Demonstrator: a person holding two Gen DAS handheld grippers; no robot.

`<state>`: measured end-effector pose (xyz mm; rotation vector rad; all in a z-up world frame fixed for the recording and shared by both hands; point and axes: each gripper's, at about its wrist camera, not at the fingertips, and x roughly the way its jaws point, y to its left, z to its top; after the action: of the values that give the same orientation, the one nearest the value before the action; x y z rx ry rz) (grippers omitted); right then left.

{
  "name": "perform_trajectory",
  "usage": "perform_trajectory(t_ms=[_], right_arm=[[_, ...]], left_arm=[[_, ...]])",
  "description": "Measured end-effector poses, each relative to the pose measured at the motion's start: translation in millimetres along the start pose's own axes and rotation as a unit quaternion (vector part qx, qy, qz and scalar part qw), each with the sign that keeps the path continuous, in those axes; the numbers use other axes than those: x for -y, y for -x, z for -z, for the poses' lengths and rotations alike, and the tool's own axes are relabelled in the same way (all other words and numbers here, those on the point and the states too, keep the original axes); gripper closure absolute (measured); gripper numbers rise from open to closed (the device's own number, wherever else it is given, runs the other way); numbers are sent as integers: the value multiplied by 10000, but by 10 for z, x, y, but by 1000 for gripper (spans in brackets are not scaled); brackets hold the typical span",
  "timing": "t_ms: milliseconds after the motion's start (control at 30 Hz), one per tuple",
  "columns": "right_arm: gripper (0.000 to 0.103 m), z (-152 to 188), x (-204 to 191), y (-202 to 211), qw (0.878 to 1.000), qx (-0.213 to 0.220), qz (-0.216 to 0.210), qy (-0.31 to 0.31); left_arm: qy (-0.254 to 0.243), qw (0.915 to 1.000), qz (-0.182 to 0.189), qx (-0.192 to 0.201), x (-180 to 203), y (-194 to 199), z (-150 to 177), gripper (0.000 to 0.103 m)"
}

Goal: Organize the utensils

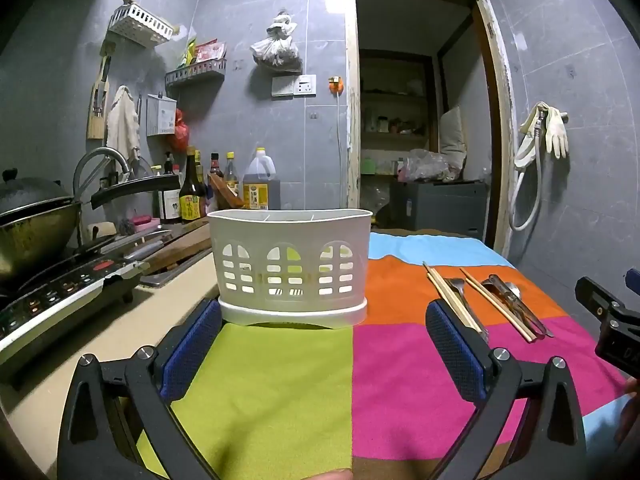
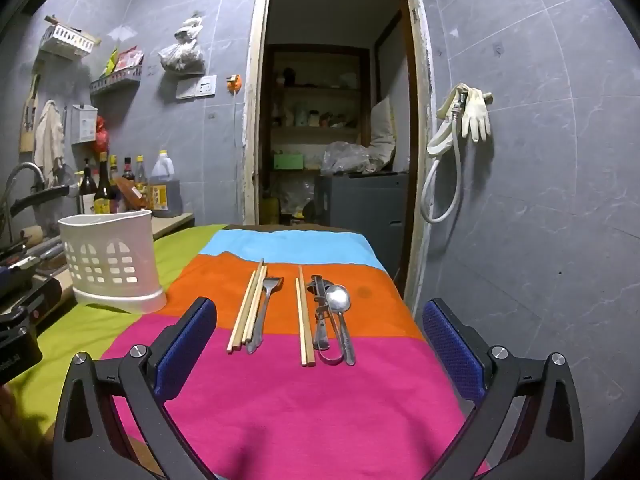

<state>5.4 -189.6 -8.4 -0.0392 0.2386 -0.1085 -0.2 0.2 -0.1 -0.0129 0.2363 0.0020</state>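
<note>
A white slotted utensil holder (image 1: pixel 290 268) stands on the green part of a striped cloth; it also shows in the right wrist view (image 2: pixel 112 264). Utensils lie on the orange and pink stripes: wooden chopsticks (image 2: pixel 248 308) beside a metal fork (image 2: pixel 266 304), a second chopstick pair (image 2: pixel 305 316), a spoon (image 2: pixel 340 312) and metal tongs (image 2: pixel 322 316). They show at the right in the left wrist view (image 1: pixel 492 300). My left gripper (image 1: pixel 320 344) is open and empty, just in front of the holder. My right gripper (image 2: pixel 320 344) is open and empty, just short of the utensils.
A striped cloth (image 2: pixel 304 400) covers the table. An induction cooker (image 1: pixel 60 292) with a wok (image 1: pixel 32 220), a sink tap (image 1: pixel 100 164) and sauce bottles (image 1: pixel 224 188) stand at the left. A doorway (image 2: pixel 332 120) is behind the table; a tiled wall is to the right.
</note>
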Motion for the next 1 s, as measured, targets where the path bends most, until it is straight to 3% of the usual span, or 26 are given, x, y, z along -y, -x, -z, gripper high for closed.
perform_trajectory(t_ms=[1000], right_arm=[[0,11,-65,-32,10000,-46,-13,-4]], left_arm=[[13,10000,9,-82,-1,-10,-2,3]])
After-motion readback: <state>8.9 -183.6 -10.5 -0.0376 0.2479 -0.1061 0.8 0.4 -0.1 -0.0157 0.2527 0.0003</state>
